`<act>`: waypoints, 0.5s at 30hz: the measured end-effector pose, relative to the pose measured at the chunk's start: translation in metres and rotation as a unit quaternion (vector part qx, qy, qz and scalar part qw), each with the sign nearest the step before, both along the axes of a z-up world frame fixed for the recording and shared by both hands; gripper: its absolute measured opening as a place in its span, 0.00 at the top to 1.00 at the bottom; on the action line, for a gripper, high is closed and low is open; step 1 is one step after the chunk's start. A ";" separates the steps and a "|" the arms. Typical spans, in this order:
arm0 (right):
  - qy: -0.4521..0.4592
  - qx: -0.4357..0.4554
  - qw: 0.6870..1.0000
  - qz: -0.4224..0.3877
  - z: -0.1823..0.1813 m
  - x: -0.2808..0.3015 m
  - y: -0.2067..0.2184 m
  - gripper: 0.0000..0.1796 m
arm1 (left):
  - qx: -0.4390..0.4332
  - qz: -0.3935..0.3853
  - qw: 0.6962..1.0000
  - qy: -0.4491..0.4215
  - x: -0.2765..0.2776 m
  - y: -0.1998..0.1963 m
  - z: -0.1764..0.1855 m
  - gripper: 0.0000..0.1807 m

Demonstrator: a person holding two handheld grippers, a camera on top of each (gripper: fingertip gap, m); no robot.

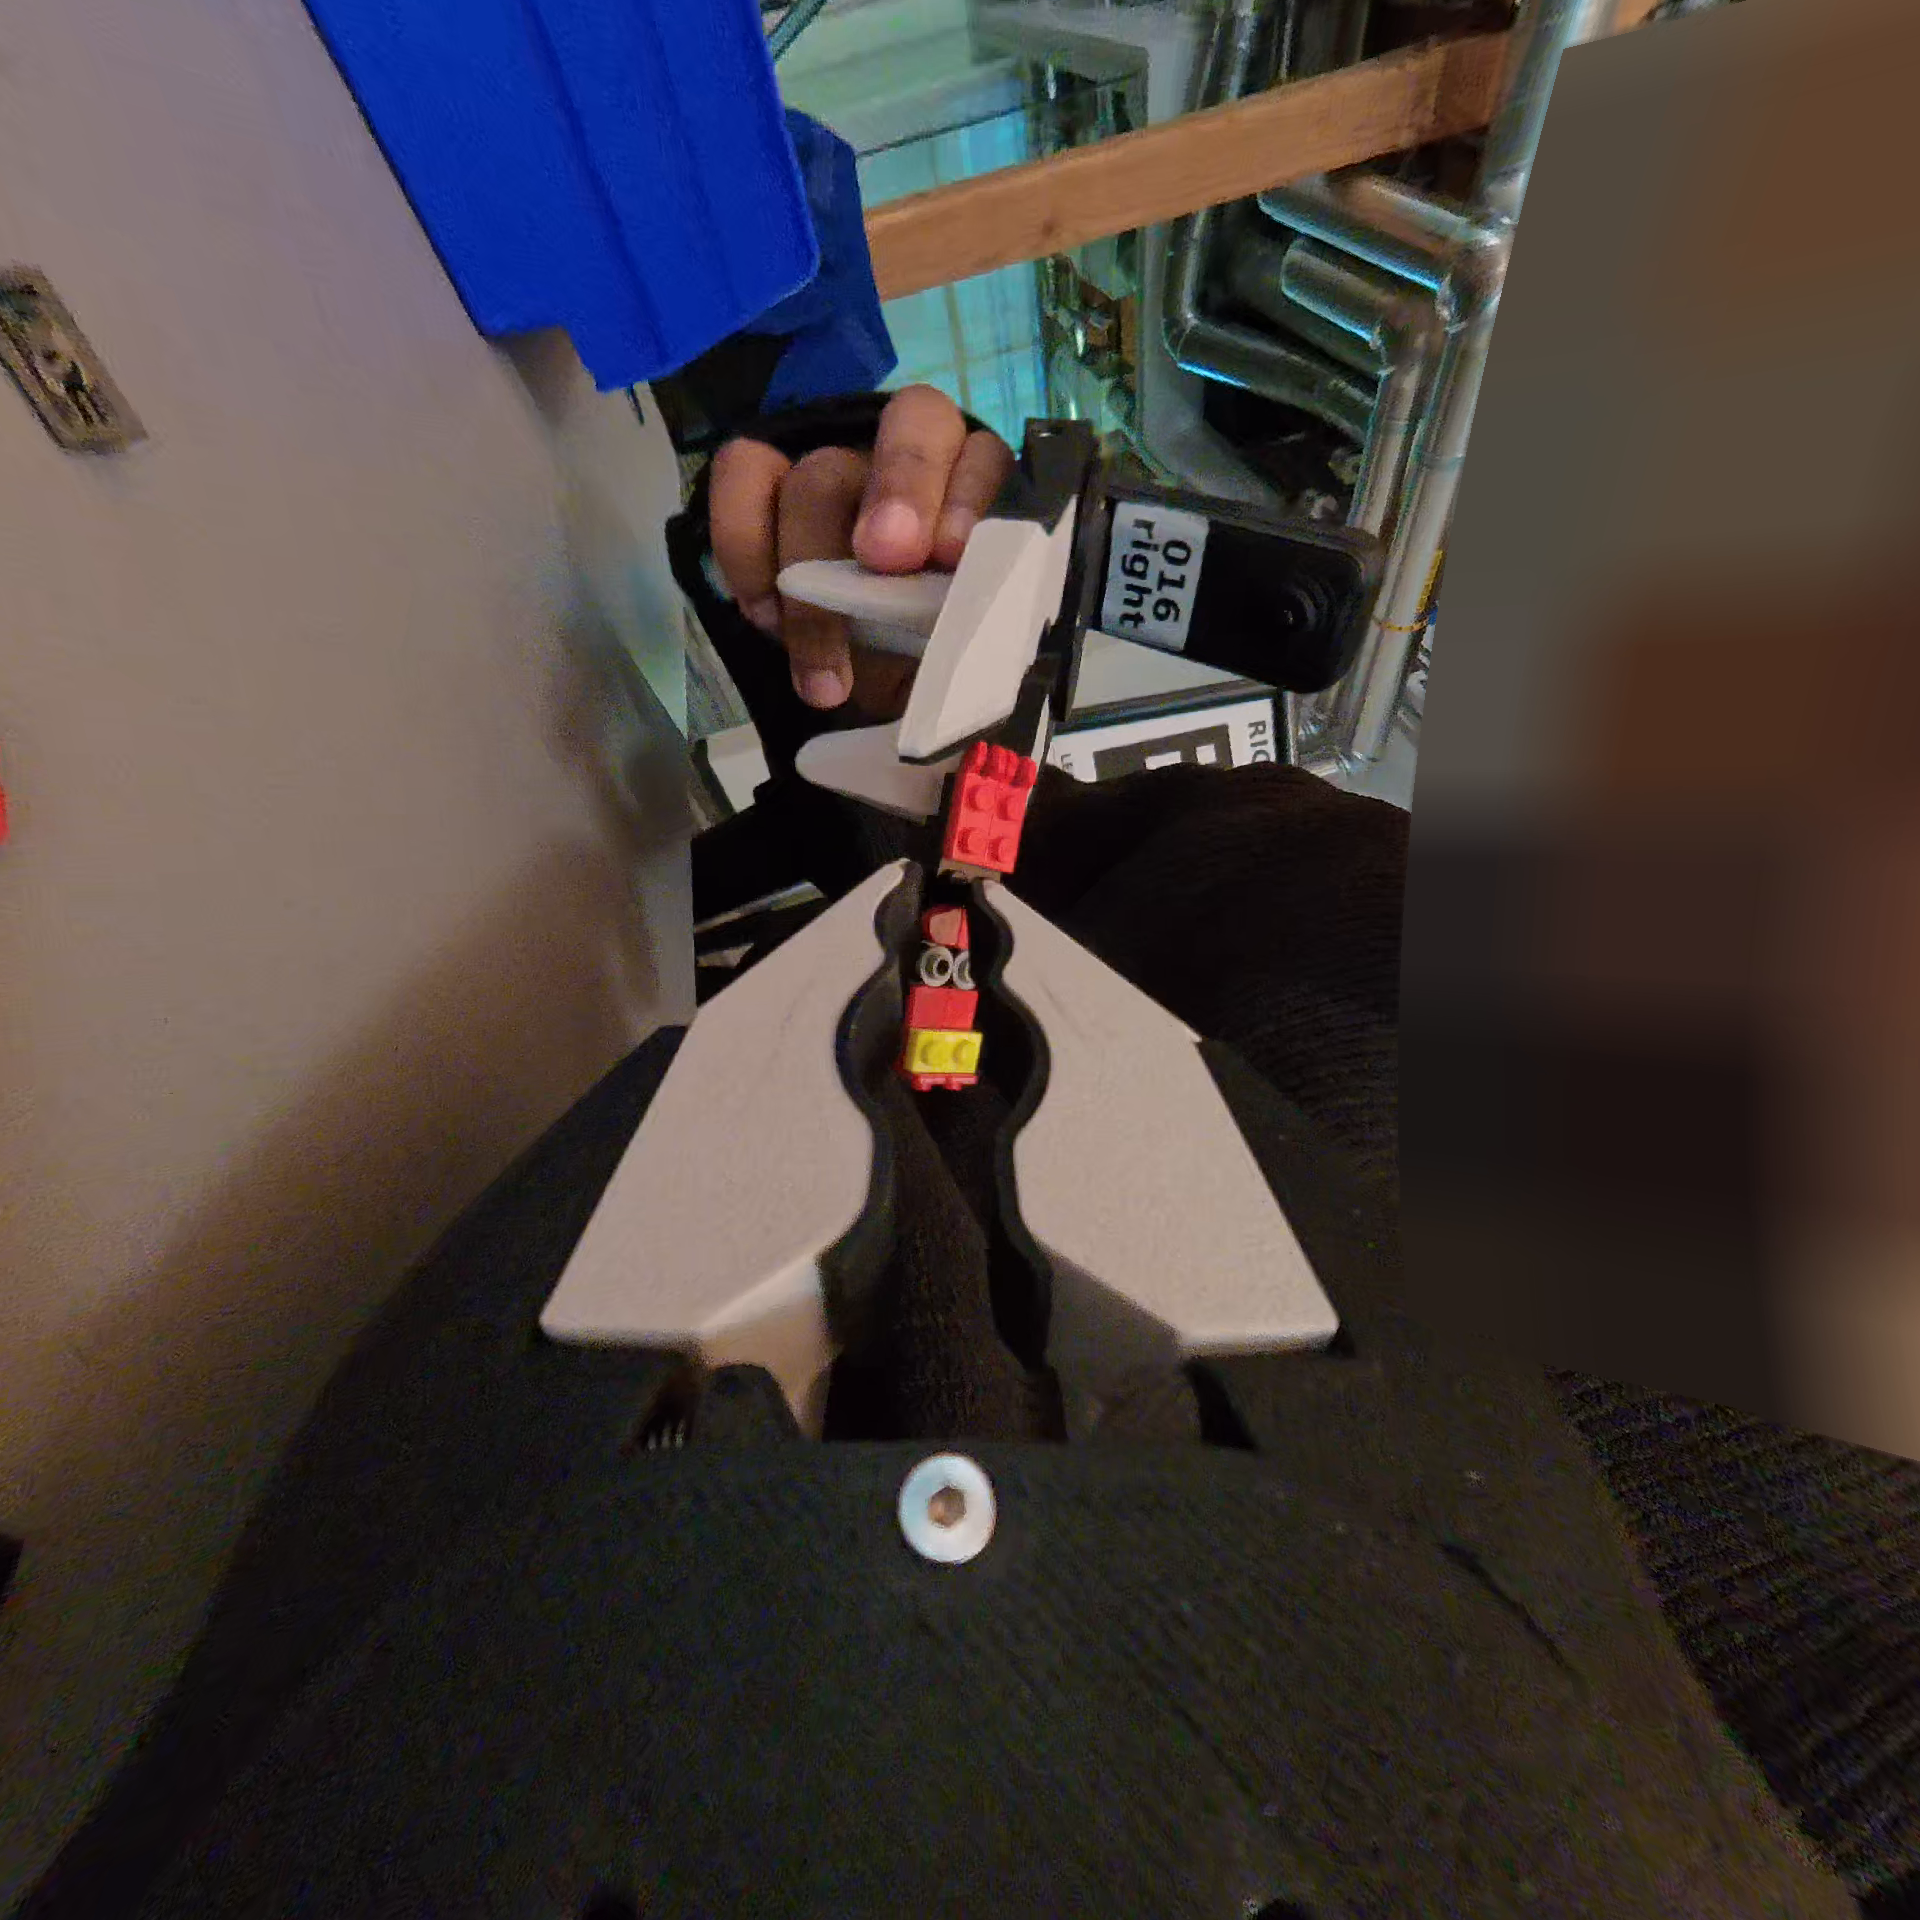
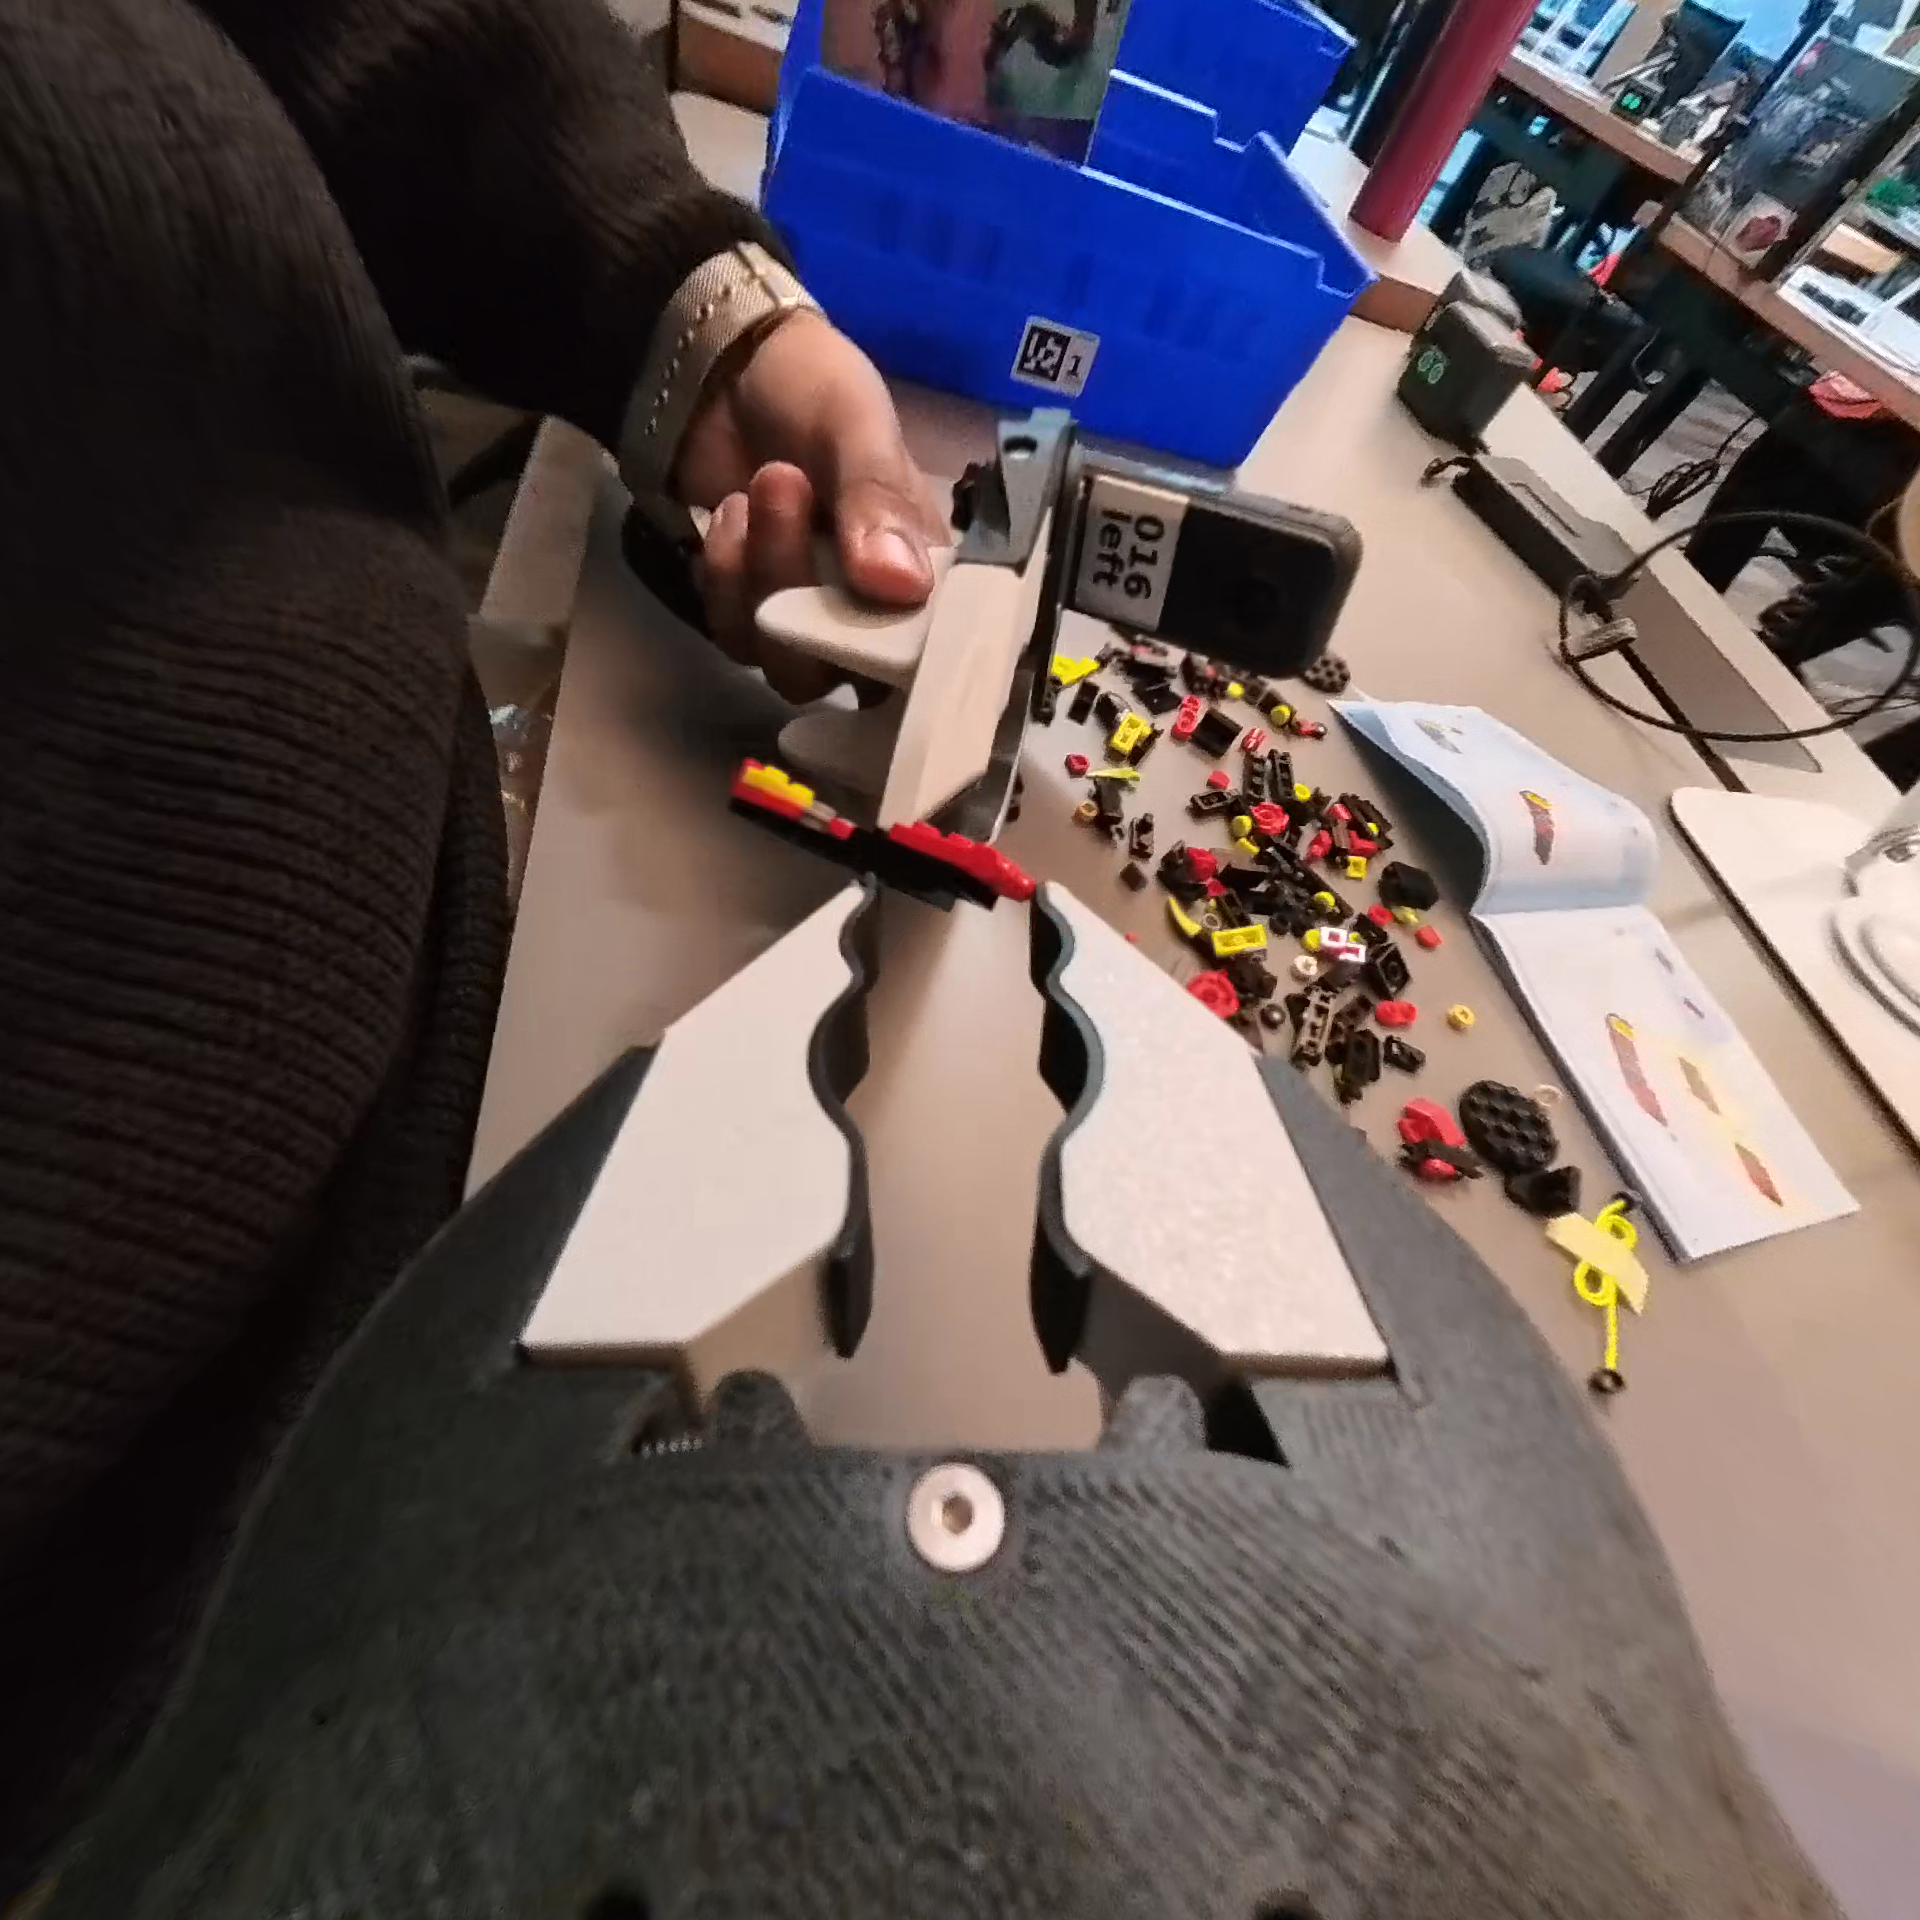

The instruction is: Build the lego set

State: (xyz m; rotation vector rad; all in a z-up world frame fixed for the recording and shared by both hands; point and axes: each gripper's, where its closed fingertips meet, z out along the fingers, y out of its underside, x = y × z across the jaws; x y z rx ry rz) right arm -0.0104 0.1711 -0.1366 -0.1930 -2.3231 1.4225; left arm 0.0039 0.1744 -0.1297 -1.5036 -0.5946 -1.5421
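Observation:
My left gripper point(image 1: 951, 878) is shut on a long, partly built lego model point(image 1: 940, 1023) of red, yellow and black bricks. The model's red end point(image 1: 987, 810) sticks out past the fingertips. In the right wrist view the left gripper point(image 2: 935, 821) holds the model point(image 2: 883, 847) level above the table. My right gripper point(image 2: 951, 904) is open and empty, and the model's red end lies just beyond its fingertips. The right gripper also shows in the left wrist view point(image 1: 935, 758), close against the model's red end, with a hand on its handle.
A pile of loose red, black and yellow pieces point(image 2: 1278, 883) lies on the grey table point(image 2: 644, 727). An open instruction booklet point(image 2: 1621, 987) is to its right. A blue bin point(image 2: 1039, 260) stands behind. A black wheel point(image 2: 1507, 1127) and yellow string point(image 2: 1600, 1262) lie nearer. Left and right tips are no more than a few centimetres apart.

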 end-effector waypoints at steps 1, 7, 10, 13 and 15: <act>0.002 0.007 1.000 0.001 -0.002 0.001 0.000 0.85 | -0.006 -0.002 1.000 0.002 0.001 0.000 -0.002 0.97; -0.021 0.017 1.000 -0.012 -0.008 -0.002 0.002 0.87 | -0.018 0.014 1.000 0.002 -0.003 0.002 -0.006 0.97; -0.035 0.024 0.999 -0.027 -0.014 -0.006 0.003 0.86 | -0.029 0.026 0.999 0.006 -0.007 0.002 -0.011 0.97; -0.060 0.029 0.997 -0.045 -0.022 -0.012 0.004 0.86 | -0.042 0.048 0.998 0.013 -0.015 0.004 -0.016 0.97; -0.080 0.043 0.995 -0.050 -0.031 -0.013 0.006 0.84 | -0.054 0.052 0.997 0.027 -0.017 0.004 -0.021 0.98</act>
